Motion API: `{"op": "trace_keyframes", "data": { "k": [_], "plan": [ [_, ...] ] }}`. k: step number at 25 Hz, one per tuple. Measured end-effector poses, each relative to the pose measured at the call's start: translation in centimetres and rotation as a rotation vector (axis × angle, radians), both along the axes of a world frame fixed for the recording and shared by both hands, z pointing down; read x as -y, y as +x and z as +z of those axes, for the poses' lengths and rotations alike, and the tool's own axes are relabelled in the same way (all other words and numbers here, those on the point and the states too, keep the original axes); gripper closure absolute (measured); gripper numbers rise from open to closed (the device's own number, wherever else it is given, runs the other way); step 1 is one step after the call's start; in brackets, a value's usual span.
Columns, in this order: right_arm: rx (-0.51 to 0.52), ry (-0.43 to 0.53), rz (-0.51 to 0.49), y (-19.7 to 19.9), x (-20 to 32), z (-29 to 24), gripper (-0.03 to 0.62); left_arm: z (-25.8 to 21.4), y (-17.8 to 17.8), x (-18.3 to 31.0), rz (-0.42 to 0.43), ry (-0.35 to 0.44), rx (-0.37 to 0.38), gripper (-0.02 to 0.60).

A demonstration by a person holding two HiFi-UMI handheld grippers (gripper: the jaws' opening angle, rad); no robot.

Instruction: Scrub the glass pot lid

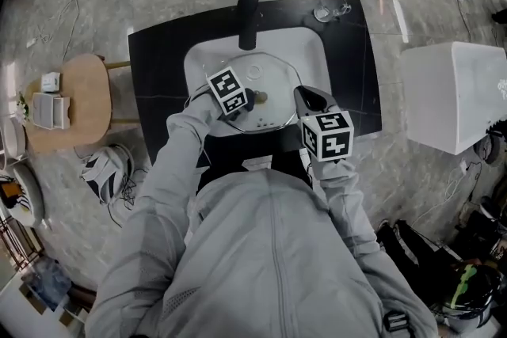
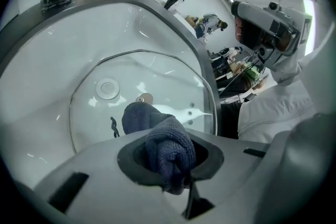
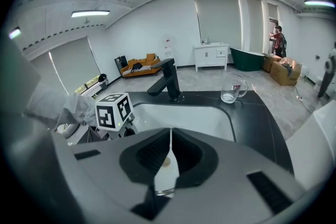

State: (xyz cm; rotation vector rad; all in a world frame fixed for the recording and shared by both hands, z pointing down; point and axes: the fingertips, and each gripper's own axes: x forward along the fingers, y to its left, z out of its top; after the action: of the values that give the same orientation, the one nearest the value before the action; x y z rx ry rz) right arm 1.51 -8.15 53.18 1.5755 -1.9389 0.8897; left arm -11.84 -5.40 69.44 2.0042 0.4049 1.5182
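Observation:
The glass pot lid (image 1: 265, 87) lies tilted in the white sink (image 1: 309, 43). My left gripper (image 1: 248, 100) is shut on a dark blue cloth (image 2: 160, 136), and the cloth's end rests on the glass lid (image 2: 157, 76) near its centre screw (image 2: 144, 97). My right gripper (image 1: 307, 100) is shut on the lid's near right rim. In the right gripper view the thin rim of the lid (image 3: 167, 173) stands edge-on between the shut jaws of my right gripper (image 3: 169, 157).
A black faucet (image 1: 248, 12) stands at the back of the sink, set in a black counter (image 1: 356, 91). A glass mug (image 1: 329, 9) sits at the counter's back right. A white box (image 1: 455, 95) is on the floor to the right, a wooden stool (image 1: 75, 103) to the left.

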Motion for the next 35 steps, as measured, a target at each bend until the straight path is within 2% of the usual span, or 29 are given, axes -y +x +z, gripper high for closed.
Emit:
{"op": "trace_keyframes", "data": {
  "k": [8,14,21,29,35],
  "plan": [
    [-0.030,0.038,0.033,-2.3,-0.3,-0.7,0.562,0.3,-3.0,1.8,0.102,0.080,0.011,0.498],
    [-0.011,0.054,0.046,-4.3,-0.6,-1.2,0.562,-0.4,-3.6,1.2,0.152,0.059,-0.019,0.497],
    [0.007,0.051,0.065,-2.1,-1.4,-1.1,0.563,-1.8,-2.5,-0.8,0.138,-0.032,-0.047,0.497],
    [0.046,0.014,0.001,0.9,-1.6,-0.1,0.562,-4.3,1.6,-5.3,0.104,-0.169,-0.125,0.497],
    [0.055,0.009,-0.049,2.8,-0.9,-0.2,0.562,-4.9,4.5,-6.4,0.011,-0.257,-0.174,0.497]
  ]
}}
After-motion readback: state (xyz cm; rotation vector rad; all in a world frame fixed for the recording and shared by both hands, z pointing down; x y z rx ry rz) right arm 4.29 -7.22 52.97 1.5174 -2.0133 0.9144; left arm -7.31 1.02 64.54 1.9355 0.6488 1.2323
